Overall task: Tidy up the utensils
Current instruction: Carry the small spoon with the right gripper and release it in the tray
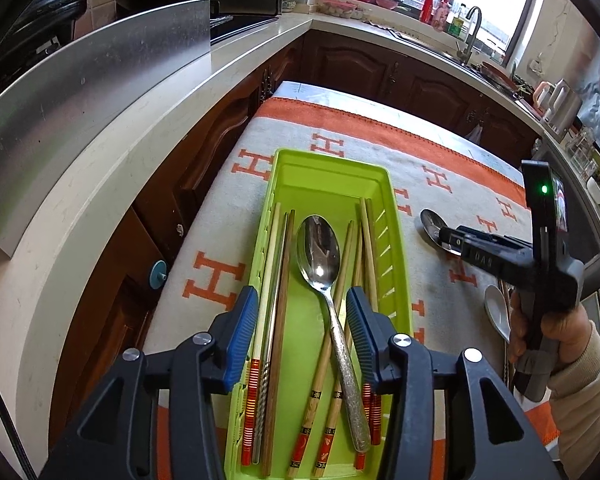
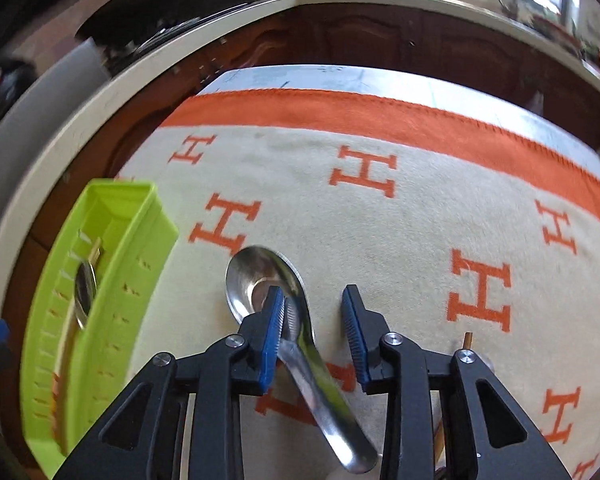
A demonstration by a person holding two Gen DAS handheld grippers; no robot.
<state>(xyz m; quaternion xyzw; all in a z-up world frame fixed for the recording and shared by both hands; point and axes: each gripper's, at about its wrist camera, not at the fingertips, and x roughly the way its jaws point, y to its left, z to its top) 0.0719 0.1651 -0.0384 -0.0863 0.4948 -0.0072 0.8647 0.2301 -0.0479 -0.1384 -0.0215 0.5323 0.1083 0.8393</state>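
A green tray [image 1: 332, 160] lies on the H-patterned cloth [image 1: 216, 276] and holds several chopsticks [image 1: 278, 280] and an ornate metal spoon [image 1: 318, 248]. My left gripper [image 1: 302, 294] hangs open above the tray, the spoon's handle lying between its fingers without being pressed. A plain steel spoon [image 2: 256, 276] rests on the cloth to the right of the tray [image 2: 140, 240]. My right gripper [image 2: 313, 292] straddles its neck, open: the left pad [image 2: 274, 320] touches the spoon and the right pad stands apart. In the left wrist view the right gripper [image 1: 448, 236] covers that spoon [image 1: 432, 220].
A white ceramic spoon [image 1: 496, 308] and a chopstick tip [image 2: 468, 338] lie on the cloth near the right hand. A pale counter [image 1: 112, 184] with a steel sheet [image 1: 80, 96] runs along the left. A tap [image 1: 474, 28] and kettle [image 1: 556, 100] stand at the back.
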